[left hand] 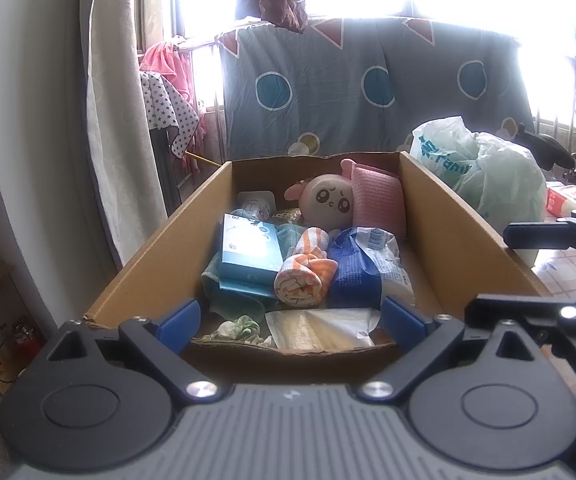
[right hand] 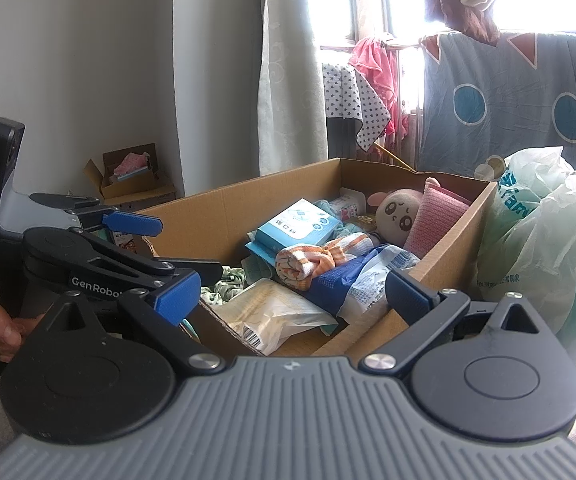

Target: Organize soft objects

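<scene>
An open cardboard box (left hand: 156,256) holds soft things: a round plush doll (left hand: 327,202), a pink knitted cloth (left hand: 377,200), a rolled orange-striped towel (left hand: 303,276), a blue wipes pack (left hand: 361,272), a light blue box (left hand: 250,256), a green scrunchie (left hand: 238,328) and a white packet (left hand: 319,328). The same box (right hand: 443,240) and towel (right hand: 307,260) show in the right wrist view. My left gripper (left hand: 289,320) is open and empty at the box's near edge. My right gripper (right hand: 293,296) is open and empty just before the box's near corner.
A stuffed white and green plastic bag (left hand: 487,176) sits right of the box. A patterned grey sheet (left hand: 367,88) hangs behind. A smaller cardboard box (right hand: 136,178) stands by the wall at left. The left gripper (right hand: 136,248) shows in the right wrist view.
</scene>
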Demonstrator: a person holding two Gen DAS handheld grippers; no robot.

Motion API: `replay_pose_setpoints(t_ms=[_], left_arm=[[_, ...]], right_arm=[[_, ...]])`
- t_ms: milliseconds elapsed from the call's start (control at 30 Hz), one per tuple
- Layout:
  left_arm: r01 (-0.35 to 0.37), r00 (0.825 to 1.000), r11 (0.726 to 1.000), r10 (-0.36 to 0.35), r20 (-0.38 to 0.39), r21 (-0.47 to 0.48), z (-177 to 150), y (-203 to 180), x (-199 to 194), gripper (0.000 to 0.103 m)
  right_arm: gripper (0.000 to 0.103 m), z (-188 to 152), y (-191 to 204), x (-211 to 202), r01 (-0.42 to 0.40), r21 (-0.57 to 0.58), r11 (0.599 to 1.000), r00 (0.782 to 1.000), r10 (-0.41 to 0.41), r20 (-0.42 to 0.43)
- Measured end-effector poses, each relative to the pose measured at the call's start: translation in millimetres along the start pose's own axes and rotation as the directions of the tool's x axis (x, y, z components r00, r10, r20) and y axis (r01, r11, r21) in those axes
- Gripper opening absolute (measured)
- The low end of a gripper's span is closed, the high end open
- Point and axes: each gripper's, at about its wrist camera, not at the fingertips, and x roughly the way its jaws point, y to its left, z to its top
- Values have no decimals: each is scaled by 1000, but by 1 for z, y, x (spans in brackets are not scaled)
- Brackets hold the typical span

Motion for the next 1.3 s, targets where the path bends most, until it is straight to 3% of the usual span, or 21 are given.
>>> replay_pose_setpoints(t_ms=[167, 367, 1300], left_arm=[[-2, 1000, 1000, 2, 0, 2, 0, 0, 0, 98], [-4, 1000, 1000, 4, 0, 5, -1, 0, -1, 98], [-12, 1000, 1000, 12, -4, 7, 1, 0, -1, 99]], right_arm=[[100, -1, -8, 0, 14, 43, 999, 1000, -14, -8], [101, -2, 2, -1, 23, -27, 999, 1000, -23, -9], [102, -2, 9, -2, 28, -62, 998, 999, -29, -18]])
